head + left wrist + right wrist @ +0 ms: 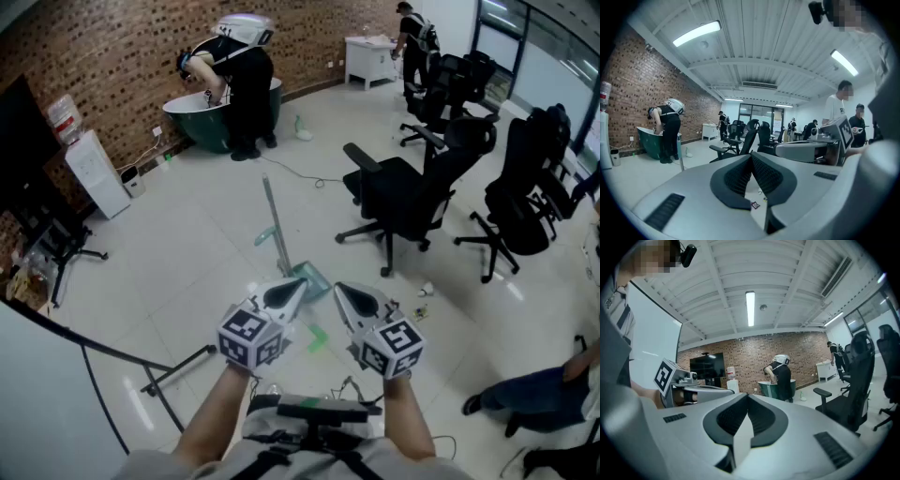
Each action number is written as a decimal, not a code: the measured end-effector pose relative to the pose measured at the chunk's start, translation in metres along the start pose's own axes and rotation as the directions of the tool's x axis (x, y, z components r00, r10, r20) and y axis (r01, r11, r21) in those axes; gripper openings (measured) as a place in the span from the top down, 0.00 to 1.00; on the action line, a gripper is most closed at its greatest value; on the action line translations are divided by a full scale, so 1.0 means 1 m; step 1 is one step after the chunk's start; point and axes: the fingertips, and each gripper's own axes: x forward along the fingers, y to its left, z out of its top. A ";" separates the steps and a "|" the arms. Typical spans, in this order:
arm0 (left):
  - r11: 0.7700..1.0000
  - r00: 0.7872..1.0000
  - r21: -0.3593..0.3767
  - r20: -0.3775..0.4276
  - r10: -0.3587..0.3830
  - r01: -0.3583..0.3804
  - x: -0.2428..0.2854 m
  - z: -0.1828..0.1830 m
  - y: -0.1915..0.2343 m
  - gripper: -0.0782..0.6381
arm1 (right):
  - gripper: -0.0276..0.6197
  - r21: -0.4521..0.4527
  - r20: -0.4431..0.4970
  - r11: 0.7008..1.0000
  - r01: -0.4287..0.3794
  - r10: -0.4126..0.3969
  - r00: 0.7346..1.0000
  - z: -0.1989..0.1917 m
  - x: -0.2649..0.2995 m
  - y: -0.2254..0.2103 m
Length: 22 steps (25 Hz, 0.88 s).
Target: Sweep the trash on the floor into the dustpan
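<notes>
A teal dustpan (312, 277) with a long upright handle (273, 217) stands on the pale floor just beyond my two grippers. Small scraps of trash (424, 292) lie to its right near a chair base, and a green scrap (318, 338) lies on the floor between my hands. Through the left gripper view a small dark scrap (754, 205) shows on the floor below the jaws. My left gripper (300, 283) (751, 157) is shut with nothing in it. My right gripper (340, 287) (747, 397) is shut and empty too. Both are held level side by side, short of the dustpan.
Black office chairs (412, 192) stand right of the dustpan. A person (239, 80) bends over a green tub (202, 122) by the brick wall. A water dispenser (97, 172), a whiteboard stand's legs (173, 370) at left, a seated person's legs (525, 394) at right.
</notes>
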 end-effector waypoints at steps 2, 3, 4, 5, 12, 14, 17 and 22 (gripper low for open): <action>1.000 1.000 -0.002 0.000 0.001 -0.001 0.000 0.003 0.002 0.89 | 0.96 0.016 -0.001 1.000 -0.012 0.013 1.000 -0.004 0.000 0.001; 1.000 1.000 -0.004 -0.002 0.004 -0.004 0.000 0.004 0.004 0.89 | 0.96 0.022 -0.001 1.000 -0.020 0.020 1.000 -0.005 0.001 0.001; 1.000 1.000 -0.007 -0.004 0.010 -0.010 0.001 0.005 0.005 0.89 | 0.96 0.025 0.000 0.999 -0.027 0.027 1.000 -0.005 0.002 0.000; 1.000 1.000 -0.010 -0.006 0.017 -0.017 0.002 0.005 0.007 0.89 | 0.96 0.027 0.003 0.999 -0.033 0.033 0.999 -0.004 0.004 -0.001; 0.999 0.998 -0.004 -0.032 0.054 -0.054 0.015 -0.012 0.033 0.89 | 0.96 0.032 -0.023 0.998 -0.056 0.057 0.998 -0.012 0.026 -0.015; 0.998 0.997 -0.014 -0.043 0.065 -0.065 0.023 -0.018 0.052 0.89 | 0.96 0.026 -0.037 0.998 -0.051 0.052 0.998 -0.016 0.038 -0.024; 0.996 0.995 -0.017 -0.057 0.087 -0.088 0.041 -0.030 0.097 0.89 | 0.96 0.030 -0.072 0.999 -0.028 0.030 0.997 -0.019 0.067 -0.042; 0.995 0.988 -0.016 -0.121 0.101 -0.103 0.077 -0.057 0.189 0.89 | 0.96 -0.021 -0.142 1.000 0.006 -0.009 0.990 -0.015 0.141 -0.066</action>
